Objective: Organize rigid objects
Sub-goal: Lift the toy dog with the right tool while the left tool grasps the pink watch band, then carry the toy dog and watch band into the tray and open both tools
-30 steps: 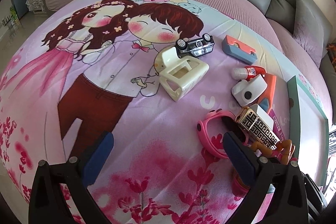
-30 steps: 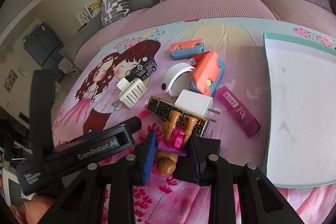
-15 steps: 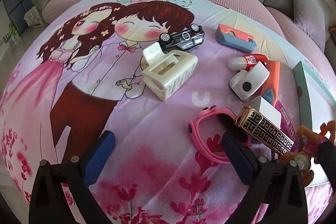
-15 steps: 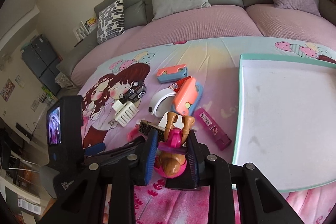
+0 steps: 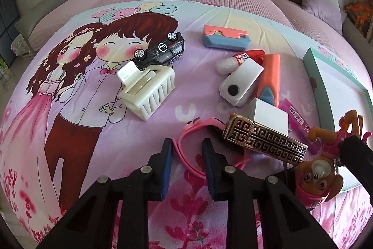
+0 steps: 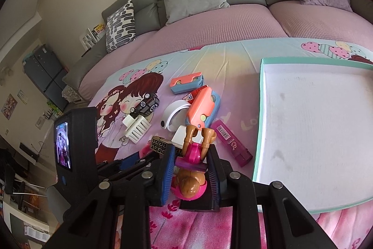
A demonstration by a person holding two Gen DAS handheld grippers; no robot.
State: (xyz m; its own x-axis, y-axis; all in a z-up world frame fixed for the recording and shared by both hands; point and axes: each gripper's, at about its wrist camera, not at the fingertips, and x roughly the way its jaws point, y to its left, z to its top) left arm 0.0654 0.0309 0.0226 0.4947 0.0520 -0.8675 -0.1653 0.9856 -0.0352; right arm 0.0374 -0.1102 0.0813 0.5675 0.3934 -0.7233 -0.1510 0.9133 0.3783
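Note:
My left gripper [image 5: 187, 151] is low over the cartoon bedspread. Its jaws are closing, and the strap of a pink watch [image 5: 198, 124] runs between the blue pads and touches both. The rest of the watch lies partly under a gold patterned box [image 5: 263, 139]. My right gripper [image 6: 191, 148] is shut on a brown toy dog in a pink outfit [image 6: 191, 186] and holds it off the bed. The same toy dog [image 5: 319, 169] shows at the right of the left wrist view. A white tray with a teal rim [image 6: 260, 120] lies empty to the right.
Loose on the bedspread are a black toy car [image 5: 160, 50], a white hair clip [image 5: 146, 90], a white charger [image 5: 270, 116], two orange-and-blue cases [image 5: 225, 39], a glue bottle [image 5: 237, 60] and a magenta bar [image 6: 230, 141]. Grey cushions line the sofa back.
The left jaws went from wide apart to narrow around the pink watch strap as that gripper shifted towards it. The right gripper rose slightly with the toy dog still in it.

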